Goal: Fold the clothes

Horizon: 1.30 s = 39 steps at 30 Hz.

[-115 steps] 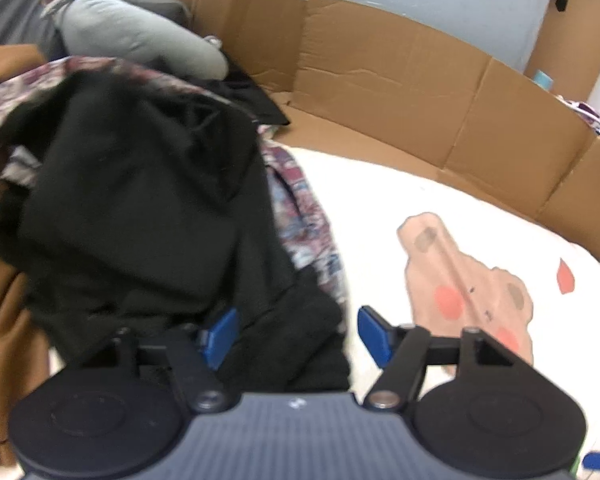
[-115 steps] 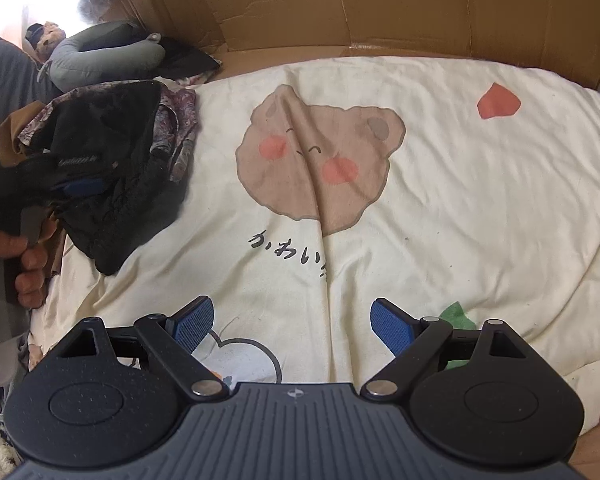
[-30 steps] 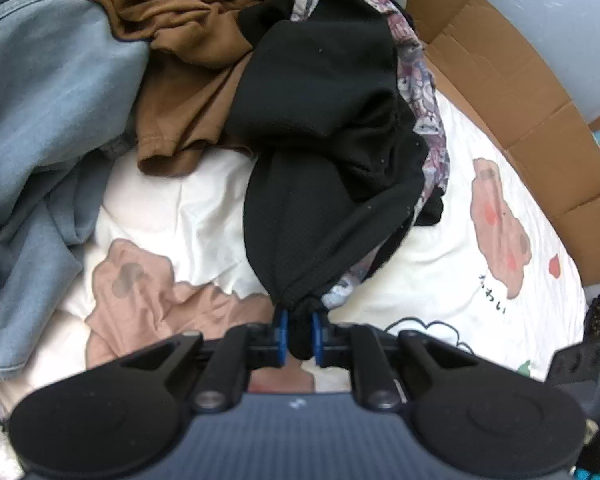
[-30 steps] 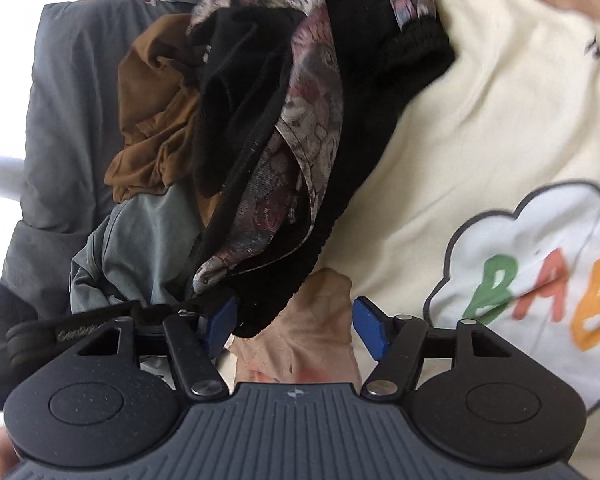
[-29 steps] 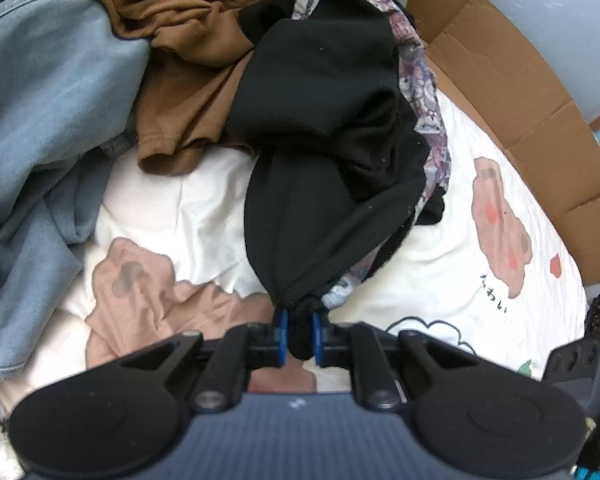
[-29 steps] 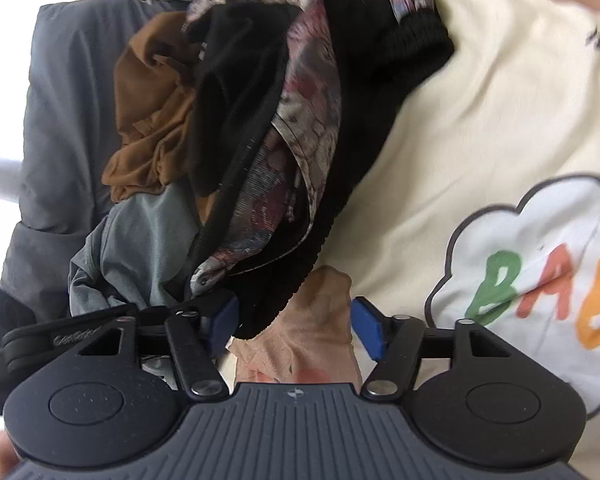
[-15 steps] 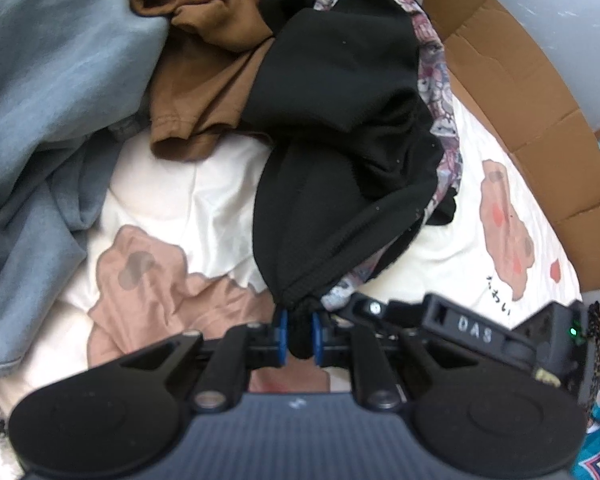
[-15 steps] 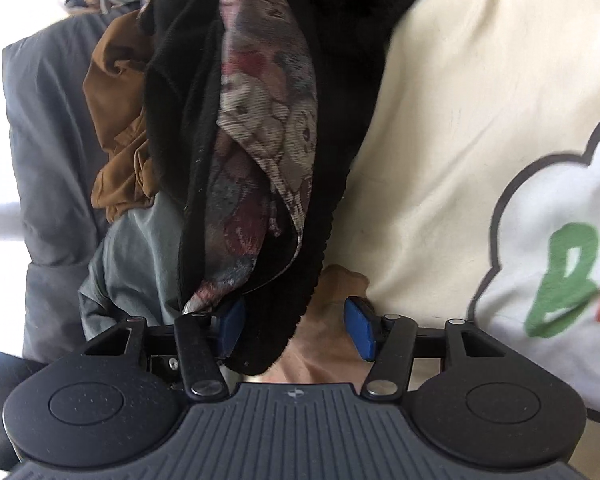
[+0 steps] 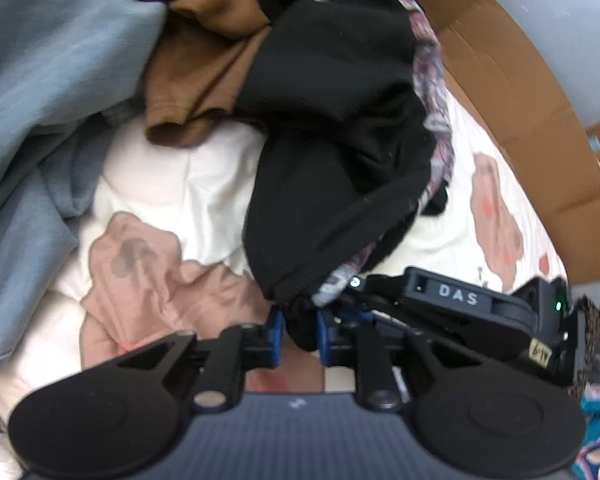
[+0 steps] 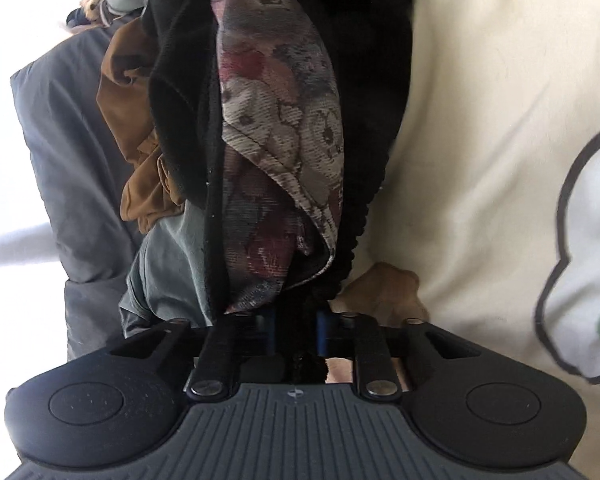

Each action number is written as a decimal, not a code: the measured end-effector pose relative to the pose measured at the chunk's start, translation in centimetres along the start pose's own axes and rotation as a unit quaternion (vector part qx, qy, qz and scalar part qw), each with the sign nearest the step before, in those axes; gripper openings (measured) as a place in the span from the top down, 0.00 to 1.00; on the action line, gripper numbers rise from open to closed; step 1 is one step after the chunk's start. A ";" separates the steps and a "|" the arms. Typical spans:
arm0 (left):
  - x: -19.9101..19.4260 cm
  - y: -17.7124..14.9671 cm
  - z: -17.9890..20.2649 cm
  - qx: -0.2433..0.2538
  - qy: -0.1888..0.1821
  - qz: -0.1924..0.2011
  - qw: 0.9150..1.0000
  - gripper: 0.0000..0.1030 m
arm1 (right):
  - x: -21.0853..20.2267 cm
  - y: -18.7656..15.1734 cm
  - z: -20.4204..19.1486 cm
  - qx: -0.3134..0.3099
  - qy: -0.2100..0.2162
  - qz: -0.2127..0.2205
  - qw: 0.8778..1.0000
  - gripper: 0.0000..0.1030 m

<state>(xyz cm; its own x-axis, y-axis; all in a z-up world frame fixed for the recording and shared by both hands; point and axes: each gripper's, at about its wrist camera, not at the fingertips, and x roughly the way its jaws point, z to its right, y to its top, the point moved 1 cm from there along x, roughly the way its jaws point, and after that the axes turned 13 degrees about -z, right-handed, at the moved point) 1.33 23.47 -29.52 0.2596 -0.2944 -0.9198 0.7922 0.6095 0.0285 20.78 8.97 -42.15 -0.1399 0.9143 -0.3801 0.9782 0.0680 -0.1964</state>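
Left gripper [image 9: 298,332], jaws just eased wider, clamps a bunched corner of the black garment [image 9: 332,152] on the cream printed bedsheet [image 9: 172,184]. Right gripper [image 10: 296,330], jaws just closed, pinches the same garment's ribbed edge beside its patterned lining [image 10: 276,140].

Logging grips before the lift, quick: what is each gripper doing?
Left gripper: closed on the black garment, fingers just eased slightly.
Right gripper: just closed on the same garment's edge.
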 end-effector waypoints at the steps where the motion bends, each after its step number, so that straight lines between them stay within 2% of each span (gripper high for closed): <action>1: 0.0 0.0 0.1 0.006 0.002 -0.003 1.000 0.76 | -0.3 -0.1 -0.2 -0.007 -0.014 0.000 1.000 0.88; 3: -0.1 -0.1 0.4 0.021 0.009 -0.006 1.000 0.73 | -0.9 -0.2 -0.5 -0.016 -0.040 0.001 0.999 0.89; 5: -0.3 -0.1 0.9 0.039 0.019 -0.006 0.999 0.63 | -1.8 -0.6 -0.7 -0.024 -0.064 0.001 0.998 0.90; 8: -0.7 0.0 1.7 0.057 0.026 0.007 0.998 0.55 | -3.6 -1.1 -1.2 -0.040 -0.104 0.001 0.994 0.90; 11: -0.9 0.3 2.5 0.068 0.029 0.014 0.997 0.53 | -5.8 -1.5 -1.2 -0.054 -0.148 -0.002 0.988 0.90; 13: -0.8 0.5 3.0 0.073 0.034 0.021 0.997 0.51 | -8.7 -1.7 0.2 -0.064 -0.176 -0.005 0.982 0.90; 18: -0.3 1.6 4.5 0.081 0.046 0.031 0.995 0.48 | -13.4 -2.3 0.7 -0.089 -0.251 -0.017 0.964 0.90; 20: -0.2 1.9 5.3 0.087 0.048 0.035 0.994 0.40 | -15.3 -2.5 0.8 -0.098 -0.280 -0.023 0.955 0.90; 22: 0.0 2.1 6.0 0.099 0.049 0.041 0.993 0.38 | -17.1 -2.4 1.0 -0.105 -0.310 -0.028 0.944 0.90; 27: 0.6 2.4 7.5 0.113 0.057 0.037 0.991 0.38 | -21.4 -1.8 0.8 -0.126 -0.385 -0.032 0.914 0.90; 32: 0.9 2.6 8.5 0.118 0.080 0.032 0.989 0.38 | -26.0 -0.3 0.8 -0.130 -0.449 -0.021 0.884 0.90; 37: 0.4 3.1 9.6 0.121 0.093 0.037 0.988 0.38 | -30.0 0.2 0.8 -0.148 -0.505 -0.025 0.850 0.90; 39: 0.2 3.1 10.1 0.125 0.097 0.041 0.987 0.38 | -31.6 0.2 1.2 -0.153 -0.519 -0.023 0.841 0.90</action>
<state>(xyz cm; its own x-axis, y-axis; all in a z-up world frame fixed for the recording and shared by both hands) 9.47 17.88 -25.62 0.2369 -0.0912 -0.9672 0.8911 0.4170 0.1790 25.22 -20.40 -31.29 -0.0821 0.0786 -0.9935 0.9397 0.3382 -0.0509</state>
